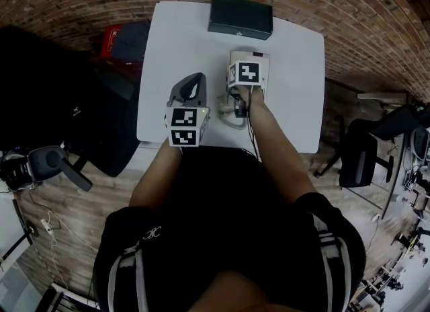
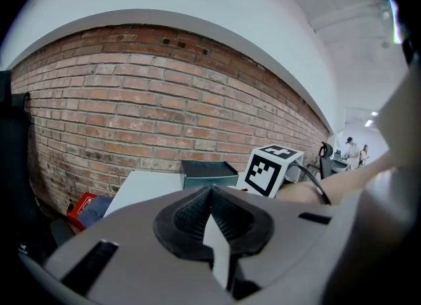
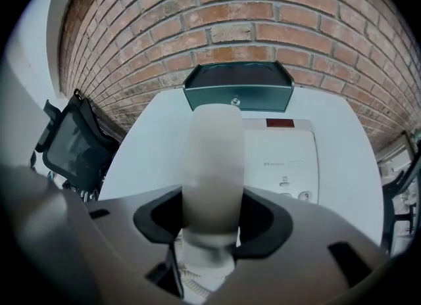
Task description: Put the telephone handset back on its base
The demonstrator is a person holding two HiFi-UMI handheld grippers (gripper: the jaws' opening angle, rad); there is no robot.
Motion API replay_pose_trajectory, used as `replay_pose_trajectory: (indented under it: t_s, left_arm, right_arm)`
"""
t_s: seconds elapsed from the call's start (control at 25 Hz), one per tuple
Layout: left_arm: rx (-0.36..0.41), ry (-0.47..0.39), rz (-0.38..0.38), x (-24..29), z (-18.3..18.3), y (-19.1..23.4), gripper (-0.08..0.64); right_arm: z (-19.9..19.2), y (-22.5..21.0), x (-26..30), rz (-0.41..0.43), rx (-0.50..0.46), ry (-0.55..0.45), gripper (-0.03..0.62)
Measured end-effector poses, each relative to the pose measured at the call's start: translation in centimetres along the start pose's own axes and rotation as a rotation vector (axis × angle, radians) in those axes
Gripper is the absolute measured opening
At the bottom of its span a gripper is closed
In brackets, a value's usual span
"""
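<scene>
White handset (image 3: 214, 159) fills the middle of the right gripper view, running from between the jaws up toward the centre of the frame. The right gripper (image 3: 212, 198) is clamped on it, one black pad pressing on each side of its lower part. A coiled cord (image 3: 197, 287) hangs from the handset's end at the bottom of that frame.

Just right of the handset in the same view lies the telephone base (image 3: 283, 159), a pale flat unit with a small red patch near its upper edge and buttons at its lower right. The handset sits over the base's left side; whether it touches the base I cannot tell. Beyond both, at the upper centre, a dark box (image 3: 238, 87) stands at the far edge of the white table (image 3: 151, 146), against a brick wall (image 3: 263, 14).

From the head view, the right gripper sits at the centre of the frame over the table, its marker cube (image 1: 245, 72) covering most of the phone. The left gripper (image 1: 191, 85) is lower and to the left, near the table's front edge and apart from the phone. Its jaws are together with nothing between them.
</scene>
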State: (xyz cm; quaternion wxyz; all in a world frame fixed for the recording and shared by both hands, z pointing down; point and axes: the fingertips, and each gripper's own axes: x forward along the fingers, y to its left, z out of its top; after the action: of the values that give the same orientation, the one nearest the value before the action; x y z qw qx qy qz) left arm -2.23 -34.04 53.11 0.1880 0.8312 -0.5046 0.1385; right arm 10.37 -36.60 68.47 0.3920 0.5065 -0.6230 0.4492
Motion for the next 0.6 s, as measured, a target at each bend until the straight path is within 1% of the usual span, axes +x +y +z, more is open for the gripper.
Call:
replay_pose_trajectory:
  t_s: [0.24, 0.48, 0.6]
  left_arm:
    - [-0.002, -0.005, -0.005, 0.19, 0.07, 0.17, 0.0]
    - [-0.006, -0.007, -0.005, 0.05, 0.29, 0.32, 0.0]
    - [-0.012, -0.007, -0.002, -0.17, 0.03, 0.59, 0.0]
  right_arm:
    - [-0.18, 0.09, 0.18, -0.05, -0.024, 0.035, 0.192]
    - [-0.47, -0.02, 0.93, -0.107, -0.054, 0.047, 0.192]
    - [-0.46, -0.1, 0.98, -0.119, -0.03, 0.045, 0.192]
